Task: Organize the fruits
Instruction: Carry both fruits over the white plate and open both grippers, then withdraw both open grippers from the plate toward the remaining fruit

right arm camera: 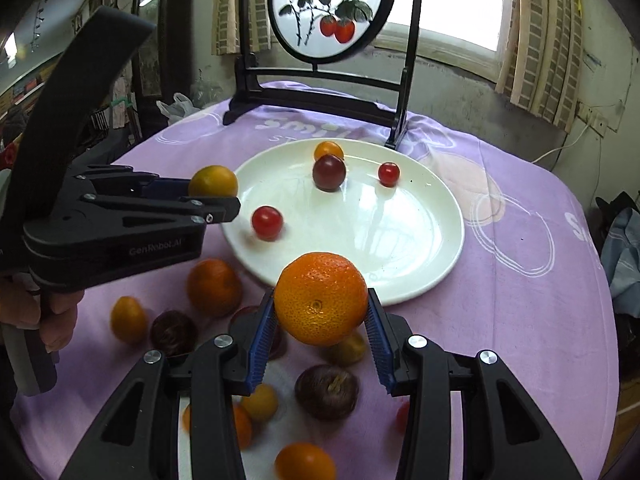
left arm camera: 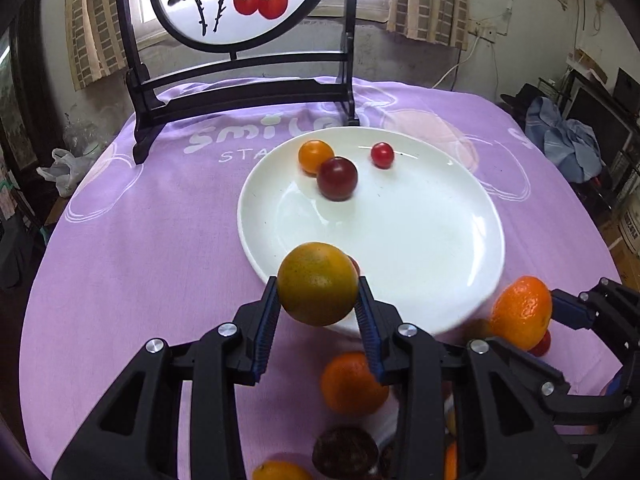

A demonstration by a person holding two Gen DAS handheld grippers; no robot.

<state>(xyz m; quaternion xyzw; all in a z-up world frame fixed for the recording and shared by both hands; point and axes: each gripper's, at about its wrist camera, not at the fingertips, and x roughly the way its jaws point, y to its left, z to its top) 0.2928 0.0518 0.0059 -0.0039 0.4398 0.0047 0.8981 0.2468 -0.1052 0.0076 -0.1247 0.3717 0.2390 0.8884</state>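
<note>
My left gripper point(left arm camera: 318, 300) is shut on a yellow-green citrus fruit point(left arm camera: 318, 283), held above the near rim of the white plate point(left arm camera: 420, 240). It also shows in the right wrist view point(right arm camera: 214, 196) at the plate's left edge. My right gripper point(right arm camera: 320, 312) is shut on an orange mandarin point(right arm camera: 320, 298), held above the plate's point(right arm camera: 400, 240) near rim; it shows in the left view point(left arm camera: 520, 312). On the plate lie an orange tomato point(left arm camera: 315, 156), a dark red tomato point(left arm camera: 337, 178), a small red tomato point(left arm camera: 382, 155) and another red one point(right arm camera: 267, 222).
Several loose fruits lie on the purple cloth below the grippers: oranges point(right arm camera: 214, 286), dark plums point(right arm camera: 326, 390), small yellow fruits point(right arm camera: 128, 318). A black framed persimmon screen point(left arm camera: 240, 92) stands behind the plate. The table edge curves round at left and right.
</note>
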